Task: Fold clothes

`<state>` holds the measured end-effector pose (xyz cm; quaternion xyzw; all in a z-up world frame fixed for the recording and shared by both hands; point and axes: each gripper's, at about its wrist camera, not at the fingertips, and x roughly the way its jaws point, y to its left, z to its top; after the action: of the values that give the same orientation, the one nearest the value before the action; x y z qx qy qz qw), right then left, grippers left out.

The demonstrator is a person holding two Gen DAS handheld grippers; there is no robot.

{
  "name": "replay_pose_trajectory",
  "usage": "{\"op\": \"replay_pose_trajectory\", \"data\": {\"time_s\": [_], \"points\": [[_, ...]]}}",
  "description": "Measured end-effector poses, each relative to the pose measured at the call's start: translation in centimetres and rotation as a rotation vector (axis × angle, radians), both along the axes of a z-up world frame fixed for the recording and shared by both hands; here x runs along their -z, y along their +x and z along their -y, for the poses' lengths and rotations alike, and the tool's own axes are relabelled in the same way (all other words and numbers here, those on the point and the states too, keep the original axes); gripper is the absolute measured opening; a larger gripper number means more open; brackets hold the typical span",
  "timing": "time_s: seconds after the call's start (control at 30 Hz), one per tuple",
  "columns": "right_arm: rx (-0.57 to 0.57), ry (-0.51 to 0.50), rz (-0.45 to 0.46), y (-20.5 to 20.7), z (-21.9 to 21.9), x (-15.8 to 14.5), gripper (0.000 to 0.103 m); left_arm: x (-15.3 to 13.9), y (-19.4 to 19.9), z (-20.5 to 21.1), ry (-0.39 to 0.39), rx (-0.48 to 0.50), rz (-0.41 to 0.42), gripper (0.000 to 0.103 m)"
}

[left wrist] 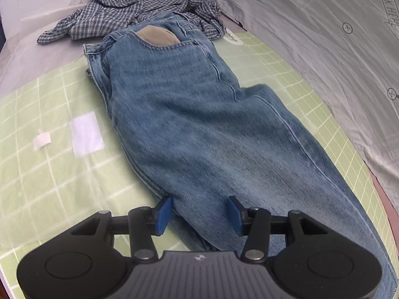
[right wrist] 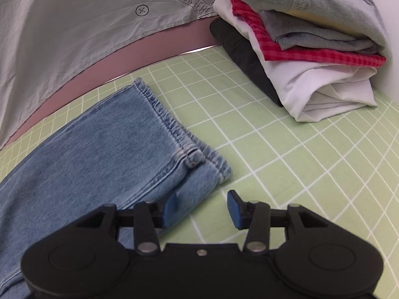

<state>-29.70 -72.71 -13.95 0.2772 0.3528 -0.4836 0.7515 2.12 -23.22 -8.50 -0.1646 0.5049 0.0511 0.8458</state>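
Note:
Blue jeans (left wrist: 194,114) lie flat on the green grid mat (left wrist: 49,174), legs folded together, with the waistband far from me in the left wrist view. My left gripper (left wrist: 200,215) is open, its blue pads on either side of the jeans' near edge at mid-leg. In the right wrist view the leg hems (right wrist: 174,129) lie on the mat (right wrist: 274,149). My right gripper (right wrist: 203,210) is open over the near corner of the hems, with its left pad at the denim and its right pad over the mat.
A crumpled blue checked shirt (left wrist: 139,7) lies beyond the waistband. A stack of folded clothes (right wrist: 306,44), grey, red, white and black, sits at the mat's far right. A grey printed sheet (left wrist: 324,37) hangs behind the table. White tape patches (left wrist: 86,134) mark the mat.

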Motion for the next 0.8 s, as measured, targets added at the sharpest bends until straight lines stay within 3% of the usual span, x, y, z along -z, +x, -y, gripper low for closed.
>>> {"op": "replay_pose_trajectory", "data": {"time_s": [0.1, 0.17, 0.33, 0.4, 0.57, 0.67, 0.77, 0.8], "points": [[-0.019, -0.003, 0.0, 0.2, 1.3, 0.3, 0.046, 0.2, -0.3, 1.8, 0.042, 0.026, -0.014, 0.057], [-0.05, -0.018, -0.013, 0.3, 1.4, 0.3, 0.041, 0.4, -0.5, 2.5, 0.041, 0.063, -0.019, 0.057], [-0.132, -0.087, -0.059, 0.4, 0.5, -0.1, 0.016, 0.9, -1.0, 3.3, 0.049, 0.109, -0.044, 0.057], [-0.131, -0.117, -0.085, 0.1, 0.0, -0.6, 0.011, 0.9, -1.5, 3.4, 0.04, 0.134, -0.044, 0.057], [-0.102, -0.149, -0.162, -1.8, -1.0, -0.5, 0.012, 0.7, -2.8, 4.3, -0.001, 0.219, -0.045, 0.057], [-0.112, -0.181, -0.196, -2.4, -1.5, -1.0, 0.026, 0.9, -3.4, 5.0, -0.021, 0.256, -0.061, 0.064], [-0.082, -0.231, -0.179, -3.1, -1.9, -2.0, 0.07, 0.9, -3.9, 5.3, -0.044, 0.267, -0.054, 0.07], [-0.064, -0.247, -0.156, -3.3, -2.0, -2.4, 0.094, 0.8, -4.0, 5.4, -0.045, 0.269, -0.048, 0.074]]}}
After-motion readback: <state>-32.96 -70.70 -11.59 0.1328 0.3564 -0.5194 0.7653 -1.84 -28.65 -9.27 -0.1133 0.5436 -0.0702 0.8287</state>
